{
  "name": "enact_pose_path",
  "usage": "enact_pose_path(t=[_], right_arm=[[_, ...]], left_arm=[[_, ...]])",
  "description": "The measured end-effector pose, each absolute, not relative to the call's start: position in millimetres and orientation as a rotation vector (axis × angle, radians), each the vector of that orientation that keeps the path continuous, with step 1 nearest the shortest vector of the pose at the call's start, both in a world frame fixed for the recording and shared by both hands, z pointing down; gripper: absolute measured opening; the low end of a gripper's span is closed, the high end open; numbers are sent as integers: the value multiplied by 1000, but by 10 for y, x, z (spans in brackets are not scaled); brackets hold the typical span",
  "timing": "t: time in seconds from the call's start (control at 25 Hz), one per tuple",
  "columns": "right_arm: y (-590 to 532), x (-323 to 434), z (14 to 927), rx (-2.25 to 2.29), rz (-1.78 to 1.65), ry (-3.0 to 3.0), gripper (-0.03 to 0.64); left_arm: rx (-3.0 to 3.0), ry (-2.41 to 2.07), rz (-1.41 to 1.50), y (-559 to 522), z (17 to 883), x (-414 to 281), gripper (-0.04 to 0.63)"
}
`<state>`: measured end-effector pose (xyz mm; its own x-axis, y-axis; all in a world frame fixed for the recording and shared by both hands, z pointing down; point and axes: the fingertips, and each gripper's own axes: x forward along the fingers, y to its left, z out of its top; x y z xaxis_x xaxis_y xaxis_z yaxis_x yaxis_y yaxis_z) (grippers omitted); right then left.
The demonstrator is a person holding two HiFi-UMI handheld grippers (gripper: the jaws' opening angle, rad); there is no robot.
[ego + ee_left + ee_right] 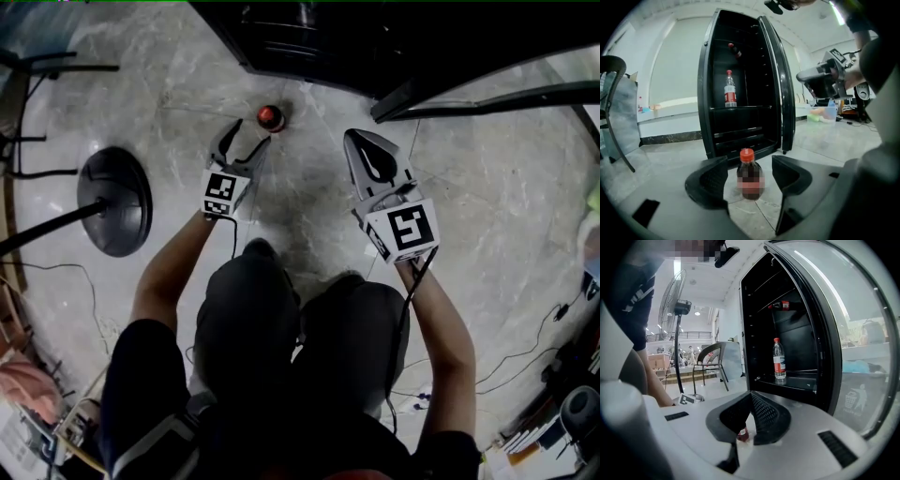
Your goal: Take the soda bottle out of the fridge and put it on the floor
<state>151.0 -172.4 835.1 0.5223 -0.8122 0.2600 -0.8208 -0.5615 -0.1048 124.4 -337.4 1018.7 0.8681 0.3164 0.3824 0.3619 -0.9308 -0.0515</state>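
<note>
Fingers (710, 180) of the left gripper (246, 142) stand wide apart and hold nothing. The soda bottle (750, 174) stands upright on the marble floor (469, 216) just ahead of them, framed in the gap with clear space on either side. In the head view its red cap sits at about 1 o'clock from the left tips. The right gripper (373, 167), at 4 o'clock from the bottle, has its jaws drawn together on nothing. At 12 o'clock from the bottle the black fridge (740, 70) stands with its door open, a clear water bottle (730, 90) on a shelf inside. A fan base (117, 200) lies at 8 o'clock, well apart. The task looks essentially done: the bottle is out, down and released, and what is left is to back the left gripper away.
</note>
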Motion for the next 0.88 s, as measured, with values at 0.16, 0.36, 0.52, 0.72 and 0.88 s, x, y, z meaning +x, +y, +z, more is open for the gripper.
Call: enact_pose_path(t=[0.16, 0.36, 0.52, 0.72, 0.88], right_arm=[[-1695, 1529, 8276, 2719, 413, -1454, 17], [-1702, 1483, 8048, 2699, 357, -1465, 17], [-1682, 1471, 7760, 2728, 355, -1475, 17], [-1625, 1441, 7377, 2745, 361, -1447, 17], [-1612, 1386, 6862, 2736, 332, -1434, 17]], left_arm=[[-2927, -512, -493, -3439, 9835, 1169, 220], [-2946, -470, -406, -3533, 9318, 1162, 124], [-2935, -439, -313, -3528, 8830, 1187, 52], [-2933, -391, -243, -3495, 8145, 1192, 29], [-2974, -393, -231, -3427, 7492, 1191, 25]])
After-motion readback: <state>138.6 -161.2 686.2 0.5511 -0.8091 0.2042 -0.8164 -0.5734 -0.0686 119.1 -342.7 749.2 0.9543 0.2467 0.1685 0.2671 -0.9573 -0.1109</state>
